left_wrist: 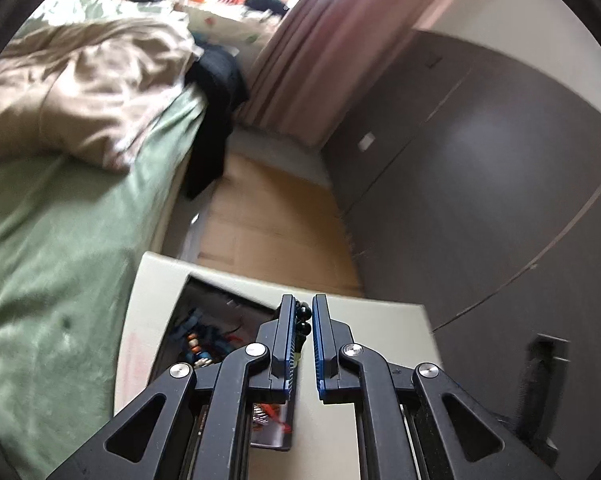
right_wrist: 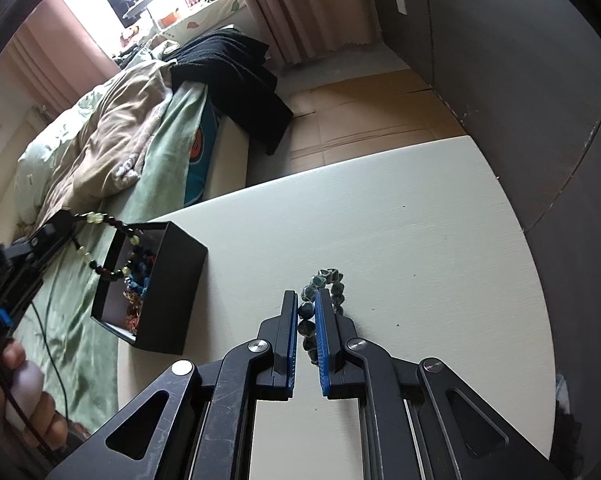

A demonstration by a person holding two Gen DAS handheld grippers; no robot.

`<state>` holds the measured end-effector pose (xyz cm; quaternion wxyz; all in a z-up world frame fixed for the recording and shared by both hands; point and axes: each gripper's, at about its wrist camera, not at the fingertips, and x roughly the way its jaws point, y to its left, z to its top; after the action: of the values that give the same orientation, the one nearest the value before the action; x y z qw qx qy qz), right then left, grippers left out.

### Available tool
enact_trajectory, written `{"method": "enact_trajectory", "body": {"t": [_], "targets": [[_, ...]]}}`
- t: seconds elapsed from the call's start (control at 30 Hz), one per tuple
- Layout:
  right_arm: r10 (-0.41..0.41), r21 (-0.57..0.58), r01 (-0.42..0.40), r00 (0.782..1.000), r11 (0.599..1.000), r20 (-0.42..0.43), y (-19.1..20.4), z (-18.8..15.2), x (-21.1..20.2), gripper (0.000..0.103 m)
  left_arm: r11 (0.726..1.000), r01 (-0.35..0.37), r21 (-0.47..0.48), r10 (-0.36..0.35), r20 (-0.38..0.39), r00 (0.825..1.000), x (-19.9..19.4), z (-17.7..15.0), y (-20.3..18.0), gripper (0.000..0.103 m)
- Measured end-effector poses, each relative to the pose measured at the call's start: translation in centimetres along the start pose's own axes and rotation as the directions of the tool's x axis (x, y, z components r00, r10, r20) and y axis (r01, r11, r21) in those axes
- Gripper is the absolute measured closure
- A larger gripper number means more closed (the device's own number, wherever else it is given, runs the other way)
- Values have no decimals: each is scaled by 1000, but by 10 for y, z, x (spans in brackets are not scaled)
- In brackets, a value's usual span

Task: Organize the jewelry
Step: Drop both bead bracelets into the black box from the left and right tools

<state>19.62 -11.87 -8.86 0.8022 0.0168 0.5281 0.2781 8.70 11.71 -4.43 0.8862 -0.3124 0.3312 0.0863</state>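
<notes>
My left gripper is shut on a bracelet of dark and pale yellow beads and holds it above the open black box. The right wrist view shows that bracelet hanging over the box, which holds several beaded pieces. My right gripper is shut on a green stone bracelet that lies on the cream table, right of the box.
A bed with a green sheet and a beige blanket lies left of the table. Dark clothing hangs over the bed's edge. Grey cabinet doors stand on the right, across a wooden floor.
</notes>
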Motion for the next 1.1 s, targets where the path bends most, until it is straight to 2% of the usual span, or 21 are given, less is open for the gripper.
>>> {"method": "enact_trajectory", "body": {"t": [0.13, 0.23, 0.37, 0.4, 0.43, 0.47, 0.5, 0.53, 0.77, 1.1], "targets": [[9, 0, -9, 1000, 1000, 2, 1, 0, -2, 93, 998, -13, -67, 7, -87, 996, 13, 0, 17, 95], [42, 11, -42, 999, 999, 24, 1, 1, -9, 93, 996, -57, -72, 49, -102, 994, 13, 1, 23, 94], [101, 9, -102, 993, 995, 67, 9, 2, -20, 93, 996, -66, -66, 59, -101, 993, 8, 3, 26, 92], [114, 6, -114, 990, 993, 80, 12, 3, -23, 93, 996, -64, -56, 58, -109, 992, 7, 3, 26, 82], [124, 2, -125, 988, 992, 90, 14, 3, -25, 93, 997, -67, -45, 62, -115, 991, 6, 3, 25, 57], [140, -2, -141, 984, 990, 107, 17, 3, -29, 93, 996, -76, -39, 71, -113, 991, 5, 3, 25, 43], [155, -5, -156, 981, 988, 119, 21, 4, -32, 93, 995, -89, -34, 85, -100, 991, 2, 4, 25, 21], [177, -7, -178, 975, 984, 134, 24, 4, -35, 93, 995, -96, -29, 94, -81, 992, -3, 4, 24, 16], [284, -20, -285, 941, 958, 183, 52, 7, -41, 93, 991, -136, 1, 136, -54, 989, -18, 8, 27, 16], [409, -73, -402, 898, 913, 163, 113, 4, -26, 93, 979, -185, -80, 186, -5, 983, -40, 21, 62, 10]]}}
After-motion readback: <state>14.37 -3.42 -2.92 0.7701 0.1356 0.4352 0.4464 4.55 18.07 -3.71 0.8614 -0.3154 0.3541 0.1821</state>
